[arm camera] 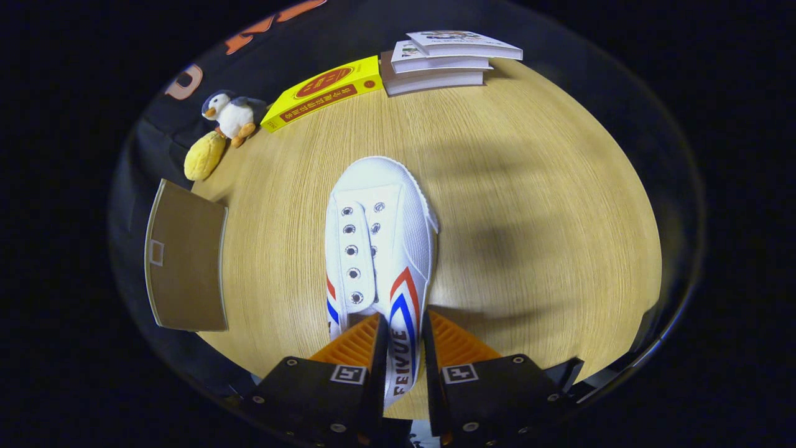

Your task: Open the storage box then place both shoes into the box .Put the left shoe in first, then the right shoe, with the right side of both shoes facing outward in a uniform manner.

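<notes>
Pinching the white shoe (379, 242) by its red-and-blue-striped side wall, the fingers (380, 339) grip it.

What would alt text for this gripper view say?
The hand-held gripper pinches one side wall of a white shoe between its orange fingers above a wooden table. Beyond lie stacked books, a yellow book, a penguin toy and a brown box.
</notes>
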`<state>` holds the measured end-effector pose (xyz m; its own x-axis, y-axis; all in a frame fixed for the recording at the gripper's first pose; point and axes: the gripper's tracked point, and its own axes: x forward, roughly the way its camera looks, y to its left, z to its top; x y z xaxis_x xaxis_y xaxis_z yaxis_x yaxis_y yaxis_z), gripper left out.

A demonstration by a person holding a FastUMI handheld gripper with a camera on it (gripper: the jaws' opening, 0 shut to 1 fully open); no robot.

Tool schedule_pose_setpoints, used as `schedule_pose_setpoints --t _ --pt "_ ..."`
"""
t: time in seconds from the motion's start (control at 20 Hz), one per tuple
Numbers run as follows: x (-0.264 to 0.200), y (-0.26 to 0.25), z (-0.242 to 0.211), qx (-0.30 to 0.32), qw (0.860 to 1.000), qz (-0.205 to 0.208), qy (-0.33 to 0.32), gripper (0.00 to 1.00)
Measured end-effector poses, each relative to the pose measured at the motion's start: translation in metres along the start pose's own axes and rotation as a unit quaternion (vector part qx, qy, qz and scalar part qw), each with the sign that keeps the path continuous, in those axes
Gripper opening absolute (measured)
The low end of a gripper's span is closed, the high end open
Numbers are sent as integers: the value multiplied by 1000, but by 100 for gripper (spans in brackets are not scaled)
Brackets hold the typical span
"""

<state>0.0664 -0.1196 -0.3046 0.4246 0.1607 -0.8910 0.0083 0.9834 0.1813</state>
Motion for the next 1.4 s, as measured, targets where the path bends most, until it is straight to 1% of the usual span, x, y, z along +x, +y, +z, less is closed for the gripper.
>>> schedule_pose_setpoints --t 0.05,0.1,0.15,0.2,0.25,0.4,0.6,0.75,1.1,1.25,1.4 --pt "0 -1 0 3 1000 3 -10 27" --pt "-1 -3 2 10 1000 5 -20 18" --pt "-2 -5 3 22 999 6 -32 14" --pt "-3 -6 5 25 999 2 -42 4" --pt "-4 -6 5 23 998 -7 -52 1" --pt "-14 0 6 15 998 -21 -64 0" --pt "-32 28 13 38 996 -2 -83 0" --pt "-51 59 20 43 994 6 -103 0" --pt "-108 163 36 34 988 40 -145 0" --pt "-133 217 43 44 983 66 -165 0" --pt "-148 270 49 38 979 85 -181 0"
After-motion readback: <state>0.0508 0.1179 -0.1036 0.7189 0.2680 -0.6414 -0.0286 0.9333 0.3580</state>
